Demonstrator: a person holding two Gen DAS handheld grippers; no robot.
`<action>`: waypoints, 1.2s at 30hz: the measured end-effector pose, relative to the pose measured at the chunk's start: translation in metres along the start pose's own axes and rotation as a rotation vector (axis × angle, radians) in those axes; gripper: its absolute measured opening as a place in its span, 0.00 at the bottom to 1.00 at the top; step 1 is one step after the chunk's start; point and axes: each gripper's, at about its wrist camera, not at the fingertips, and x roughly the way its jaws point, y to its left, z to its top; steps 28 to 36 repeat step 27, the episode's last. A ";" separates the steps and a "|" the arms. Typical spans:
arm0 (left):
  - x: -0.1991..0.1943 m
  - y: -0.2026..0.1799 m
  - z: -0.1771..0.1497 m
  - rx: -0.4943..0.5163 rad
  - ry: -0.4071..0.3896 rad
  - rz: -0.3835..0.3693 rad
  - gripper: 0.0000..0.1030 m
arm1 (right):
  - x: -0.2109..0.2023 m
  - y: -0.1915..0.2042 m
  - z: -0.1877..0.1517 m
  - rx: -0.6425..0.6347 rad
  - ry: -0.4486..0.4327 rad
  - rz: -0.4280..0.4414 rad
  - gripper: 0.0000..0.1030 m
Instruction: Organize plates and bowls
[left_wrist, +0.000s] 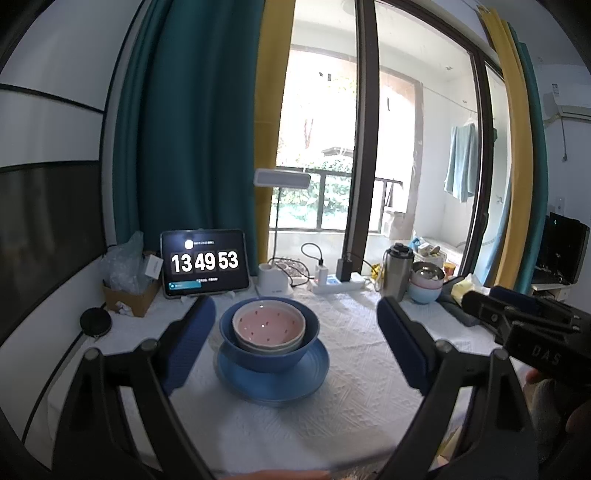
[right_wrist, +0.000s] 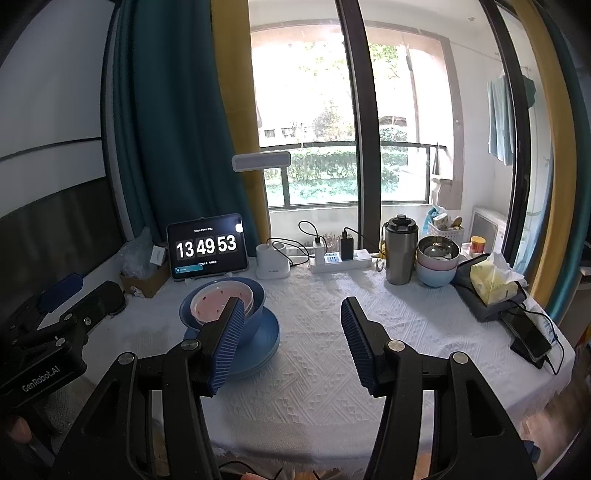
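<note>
Left wrist view: left gripper (left_wrist: 295, 343) wide, holding nothing, framing the pink speckled ceramic bowl (left_wrist: 268, 325) nested in the deep blue bowl (left_wrist: 269, 352) on the blue plate (left_wrist: 273, 384), frame centre. Right gripper (right_wrist: 291, 339) wide too — a careless rim nudge could topple the stack.

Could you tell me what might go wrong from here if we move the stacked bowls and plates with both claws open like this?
1. The pink bowl sits loose inside the blue bowl on the blue plates; lifting only the bottom could tip the stack.
2. The left claw spans the stack, so closing could knock the rim sideways.
3. Cables by the power strip lie close behind and could snag.
</note>
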 end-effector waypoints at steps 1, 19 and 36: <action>0.000 0.000 0.000 0.000 0.001 0.000 0.88 | 0.000 0.000 0.000 0.000 0.000 0.000 0.56; 0.001 -0.001 -0.002 0.007 0.006 -0.009 0.88 | 0.000 0.000 -0.001 0.000 0.003 0.001 0.56; -0.001 -0.005 0.000 0.014 0.003 -0.017 0.88 | 0.001 -0.001 -0.002 0.001 0.004 -0.001 0.56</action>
